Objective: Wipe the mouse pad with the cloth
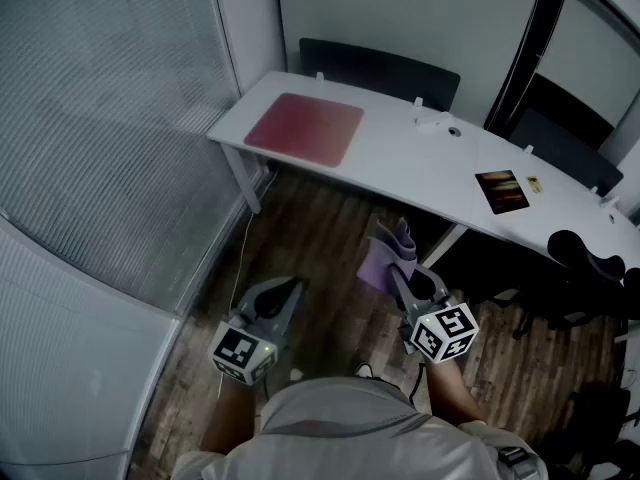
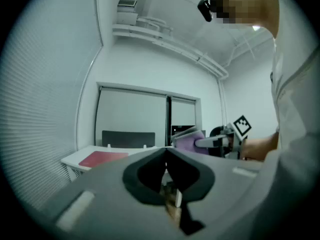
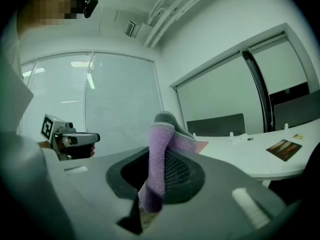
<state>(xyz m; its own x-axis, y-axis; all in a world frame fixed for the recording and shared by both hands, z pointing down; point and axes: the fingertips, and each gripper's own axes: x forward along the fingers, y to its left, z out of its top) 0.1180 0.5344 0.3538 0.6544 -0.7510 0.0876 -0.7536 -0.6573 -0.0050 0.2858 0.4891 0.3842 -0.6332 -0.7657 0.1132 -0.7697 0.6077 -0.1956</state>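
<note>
Purple cloth (image 1: 388, 256) is pinched in the right gripper (image 1: 402, 280). Jaws are clamped on it w/ a fold sticking up past the tips and the rest hanging down btwn them. The right gripper view shows grey on top of that fold. Left gripper (image 1: 290, 290) has its jaws pressed together at the tips, nothing btwn them. Both are held low in front of the person, over the dark wood floor (image 1: 320, 218) and well short of the desk (image 1: 420, 158); neither touches it. The two grippers sit side by side but apart, marker cubes facing up.

Red mouse pad (image 1: 305, 128) lies flat at the left end of the white desk, near the corner and well apart from the cloth. Further right on the desk is a dark flat item (image 1: 501, 190) w/ a small yellow thing (image 1: 534, 183) just beside it; can't tell what either is. Dark chair (image 1: 380, 68) stands behind the desk, and a black office chair (image 1: 590, 258) is at the right, on the near side of the desk. Blinds (image 1: 110, 98) cover the glass wall on the left.
</note>
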